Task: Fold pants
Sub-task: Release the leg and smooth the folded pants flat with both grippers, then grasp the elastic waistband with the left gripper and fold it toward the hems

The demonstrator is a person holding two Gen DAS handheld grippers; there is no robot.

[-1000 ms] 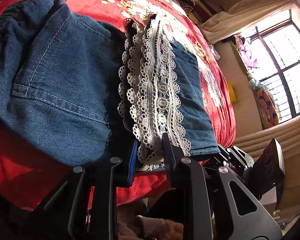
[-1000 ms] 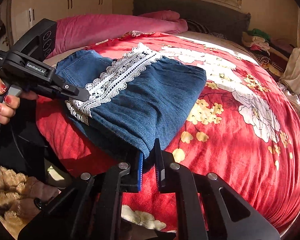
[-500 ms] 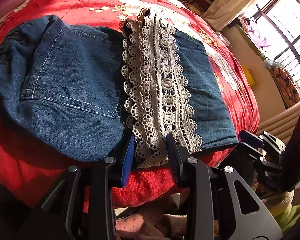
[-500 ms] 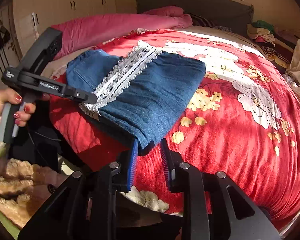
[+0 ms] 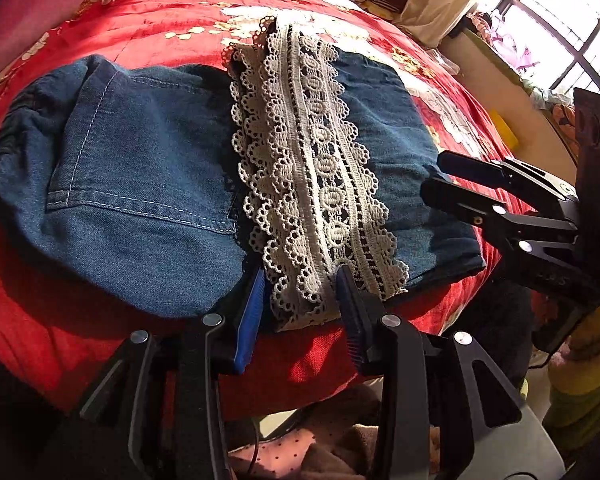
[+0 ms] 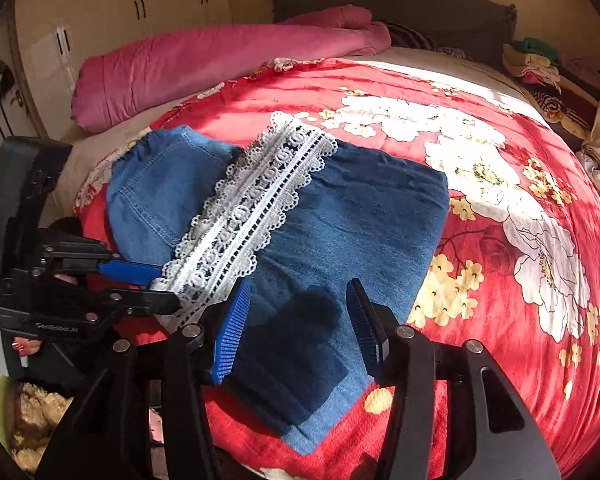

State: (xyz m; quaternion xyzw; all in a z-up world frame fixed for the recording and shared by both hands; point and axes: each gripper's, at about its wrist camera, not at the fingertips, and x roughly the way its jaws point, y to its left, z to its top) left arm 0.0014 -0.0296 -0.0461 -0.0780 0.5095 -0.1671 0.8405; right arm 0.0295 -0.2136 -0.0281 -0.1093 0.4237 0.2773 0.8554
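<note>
The folded denim pants (image 6: 340, 216) lie flat on the red floral bedspread (image 6: 500, 320), at the bed's near edge, toward the corner on the pink-bolster (image 6: 220, 60) side. A band of white lace trim (image 5: 320, 184) runs across the top layer from the far side of the fold to the near edge, where its end hangs slightly over the bedspread's edge.

Left gripper (image 5: 300, 312): jaws have just been opening and now stand moderately apart. The lace end lies between the blue pads (image 5: 248, 320); the pads appear not to press on it, though the lace partly hides the right-hand pad.

Right gripper (image 6: 296, 328): jaws have just been opening and stand well apart, above the near corner of the folded denim. Nothing is clamped; the cloth lies flat below, with the gripper's shadow across it.

In the right wrist view, the left gripper enters from the left side, with a hand (image 6: 24, 348) on its grip.

A stack of folded clothes (image 6: 532, 60) sits at the bed's far corner.
</note>
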